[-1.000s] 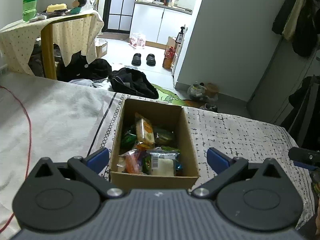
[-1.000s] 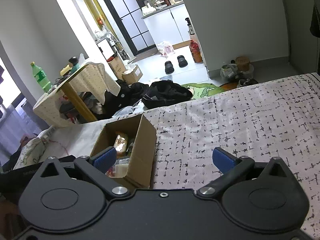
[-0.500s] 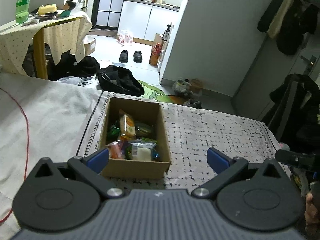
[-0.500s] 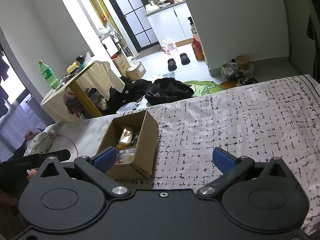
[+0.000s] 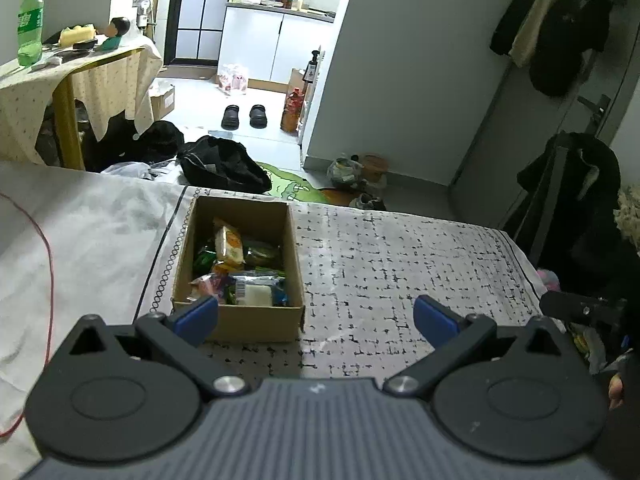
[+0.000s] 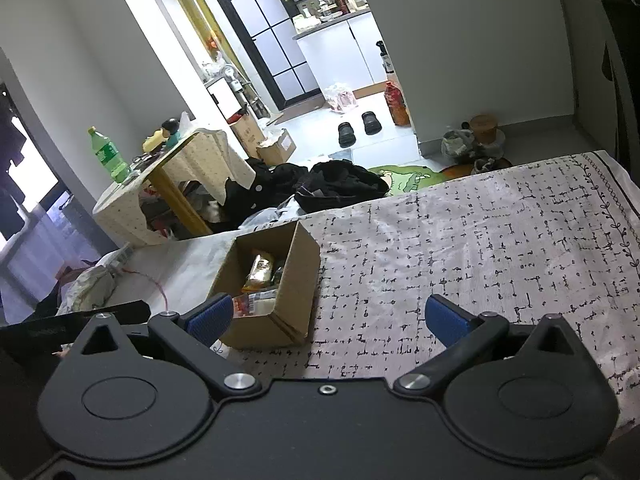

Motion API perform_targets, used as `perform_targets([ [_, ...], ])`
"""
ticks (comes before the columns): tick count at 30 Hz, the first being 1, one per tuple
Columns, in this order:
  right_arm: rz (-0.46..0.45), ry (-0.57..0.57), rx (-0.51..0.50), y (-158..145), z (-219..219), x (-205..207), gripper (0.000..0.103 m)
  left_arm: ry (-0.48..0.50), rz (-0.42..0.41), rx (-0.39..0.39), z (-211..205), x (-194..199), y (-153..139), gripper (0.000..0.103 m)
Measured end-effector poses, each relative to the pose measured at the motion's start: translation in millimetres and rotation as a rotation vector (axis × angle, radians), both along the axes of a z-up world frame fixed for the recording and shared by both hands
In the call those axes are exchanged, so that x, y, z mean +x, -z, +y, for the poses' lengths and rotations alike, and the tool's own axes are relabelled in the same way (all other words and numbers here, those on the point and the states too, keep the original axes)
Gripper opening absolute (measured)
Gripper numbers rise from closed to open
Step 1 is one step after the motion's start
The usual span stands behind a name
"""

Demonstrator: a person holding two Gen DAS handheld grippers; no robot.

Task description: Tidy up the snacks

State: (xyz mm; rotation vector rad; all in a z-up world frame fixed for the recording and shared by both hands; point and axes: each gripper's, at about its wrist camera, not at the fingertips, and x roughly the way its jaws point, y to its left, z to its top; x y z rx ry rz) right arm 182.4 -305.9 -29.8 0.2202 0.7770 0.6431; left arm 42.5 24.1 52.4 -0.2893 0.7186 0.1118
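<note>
Both left tongs (image 5: 316,316) and right tongs (image 6: 327,319) spread wide and empty above the patterned bed (image 5: 400,264), with the cardboard box (image 5: 240,322) of snack packets (image 5: 229,245) resting on it ahead.

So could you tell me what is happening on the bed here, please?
A person is tidying snacks with a hand-held tool in each hand. The snacks all sit inside the cardboard box on the patterned bedsheet. The left tool and the right tool are both open and empty, held back from the box. No loose snacks show on the sheet.
</note>
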Motion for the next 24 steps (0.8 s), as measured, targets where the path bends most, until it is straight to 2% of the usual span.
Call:
perform_targets([
  [11,-0.004,-0.049,-0.025,-7.1,-2.1,-16.8,0.103,-0.030,0.012,0.000,-12.4,-9.5,0.2,0.103],
  [24,-0.002,-0.048,-0.055,-6.7,-3.7,-16.9,0.103,-0.037,0.015,0.010,-15.1,-12.4,1.2,0.103],
])
